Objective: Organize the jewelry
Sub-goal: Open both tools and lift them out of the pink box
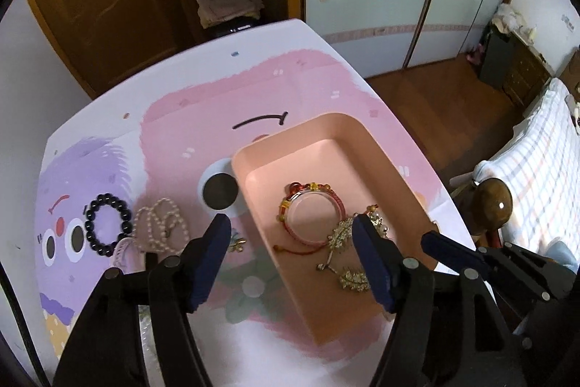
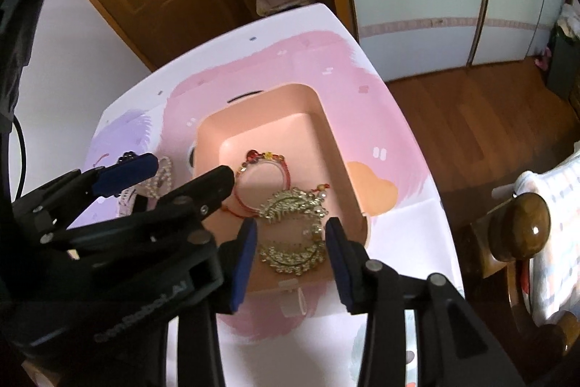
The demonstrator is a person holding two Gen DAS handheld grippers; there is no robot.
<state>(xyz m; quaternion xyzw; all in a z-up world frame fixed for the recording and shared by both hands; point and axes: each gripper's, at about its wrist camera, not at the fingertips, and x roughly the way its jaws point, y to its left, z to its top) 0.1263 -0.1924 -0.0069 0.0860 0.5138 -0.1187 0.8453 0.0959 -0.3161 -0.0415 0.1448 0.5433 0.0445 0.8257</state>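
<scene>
A pink tray (image 1: 253, 165) sits on the cartoon-print table cover. Inside it lie a red beaded bracelet (image 1: 311, 216) and a gold leaf ornament (image 1: 340, 238). My left gripper (image 1: 290, 222) hangs open above the tray's near left side with nothing between its fingers. In the right wrist view my right gripper (image 2: 291, 225) is open above the gold leaf ornament (image 2: 293, 231), its pads clear of it. The red bracelet (image 2: 261, 169) lies just beyond. Left of the tray on the cover are a black bead bracelet (image 1: 107, 229) and a pearl necklace (image 1: 161, 227).
A small gold brooch (image 1: 237, 243) lies on the cover beside the tray's left wall. A wooden bedpost knob (image 1: 494, 202) and a bed stand close to the table's right edge. Behind the table are a wooden door, shelves and a sliding wardrobe.
</scene>
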